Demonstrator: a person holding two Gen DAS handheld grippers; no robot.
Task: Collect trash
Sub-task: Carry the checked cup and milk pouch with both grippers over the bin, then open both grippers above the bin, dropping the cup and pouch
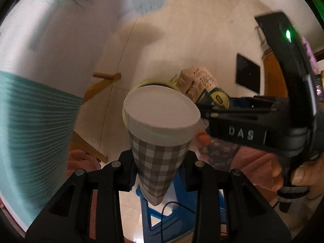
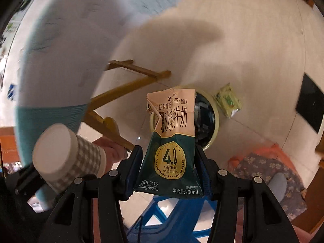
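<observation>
Left wrist view: the left claw (image 1: 160,165) is clamped on a grey-checked paper cup (image 1: 160,141), its white base facing the camera; the right claw's black body (image 1: 243,121) sits just beside it.

Right wrist view: the right claw (image 2: 168,172) pinches a crumpled green-and-cream milk carton (image 2: 172,141) in front of a round yellow-rimmed bin (image 2: 210,121). A small yellow-green packet (image 2: 228,101) lies beside the bin.

- Paper cup (image 1: 160,141): grey-and-white check, plain white band and base.
- Milk carton (image 2: 172,141): peach top, dark green bottom, yellow badge reading 4.0.
- Bin (image 2: 214,119): pale yellow rim, black inside.
- Packet (image 2: 228,100) at the bin's 2 o'clock: yellow-green.
- Stool (image 2: 178,218): blue.
</observation>
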